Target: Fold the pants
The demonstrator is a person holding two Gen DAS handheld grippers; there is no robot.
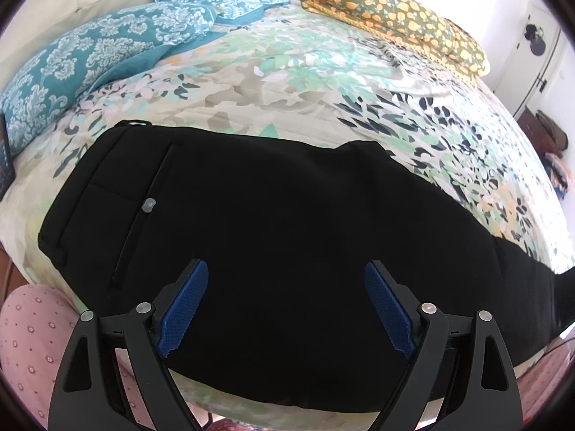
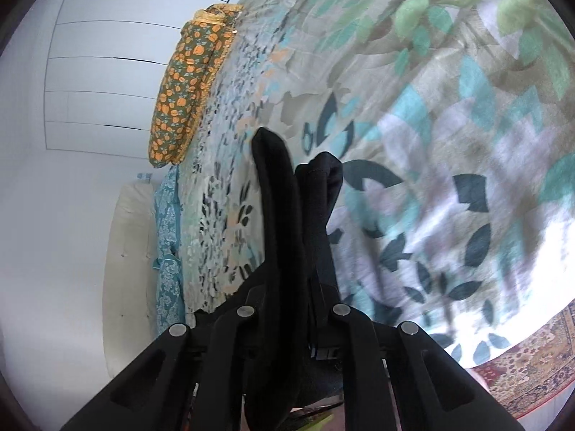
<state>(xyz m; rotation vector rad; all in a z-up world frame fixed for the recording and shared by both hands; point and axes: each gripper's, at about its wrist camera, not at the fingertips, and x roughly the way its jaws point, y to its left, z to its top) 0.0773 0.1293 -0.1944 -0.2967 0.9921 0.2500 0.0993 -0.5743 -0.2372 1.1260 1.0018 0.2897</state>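
Black pants (image 1: 273, 212) lie flat on the floral bedspread (image 1: 287, 82), waistband and back pocket to the left, legs running off to the right. My left gripper (image 1: 285, 305) is open above the pants' near edge, its blue pads (image 1: 187, 305) wide apart and empty. My right gripper (image 2: 298, 273) is shut on a bunched part of the black pants (image 2: 284, 215), which stands up between the fingers and hides their tips. The right wrist view is tilted sideways over the bedspread (image 2: 431, 143).
Teal patterned pillows (image 1: 107, 57) lie at the bed's far left. A folded orange-flowered quilt (image 1: 395, 18) lies at the far right; it also shows in the right wrist view (image 2: 183, 89). A pink cushion (image 1: 32, 337) sits near left. A patterned rug (image 2: 532, 366) covers the floor.
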